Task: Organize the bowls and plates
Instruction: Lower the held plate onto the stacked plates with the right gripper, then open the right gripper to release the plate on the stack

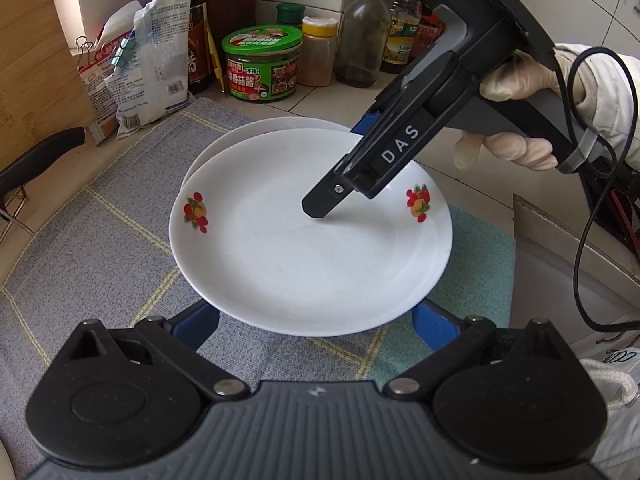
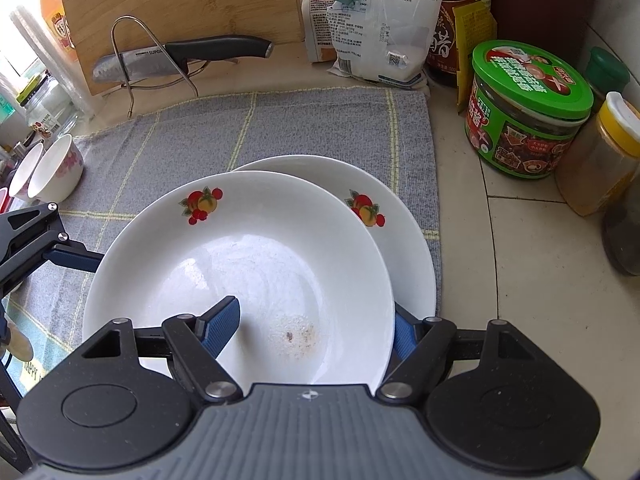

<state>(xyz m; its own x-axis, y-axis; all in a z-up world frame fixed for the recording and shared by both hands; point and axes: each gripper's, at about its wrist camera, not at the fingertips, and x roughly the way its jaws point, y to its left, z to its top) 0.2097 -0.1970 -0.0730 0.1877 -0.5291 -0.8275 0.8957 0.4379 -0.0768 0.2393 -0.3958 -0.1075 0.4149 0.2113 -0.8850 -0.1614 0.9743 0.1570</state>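
A white top plate (image 1: 304,264) (image 2: 248,264) with fruit decals lies askew on a matching lower plate (image 1: 256,128) (image 2: 408,216), both on a grey checked cloth (image 2: 280,128). My right gripper (image 2: 312,330) (image 1: 340,168) straddles the top plate's rim. One blue pad (image 2: 222,326) is inside the well; the other finger (image 2: 404,336) is outside, below the rim. The jaws stand wide and I see no pinch. My left gripper (image 1: 316,320) is open, with both fingertips hidden under the near rim. Two white bowls (image 2: 52,172) with pink flowers stand at the cloth's left edge.
A green-lidded jar (image 1: 262,64) (image 2: 528,112), a yellow-capped spice jar (image 2: 600,152), bottles (image 1: 366,32) and clipped bags (image 2: 376,20) crowd the back and right of the tiled counter. A knife (image 2: 180,56) rests on a wire rack before a cutting board (image 2: 180,0). A gloved hand (image 1: 520,80) holds the right gripper.
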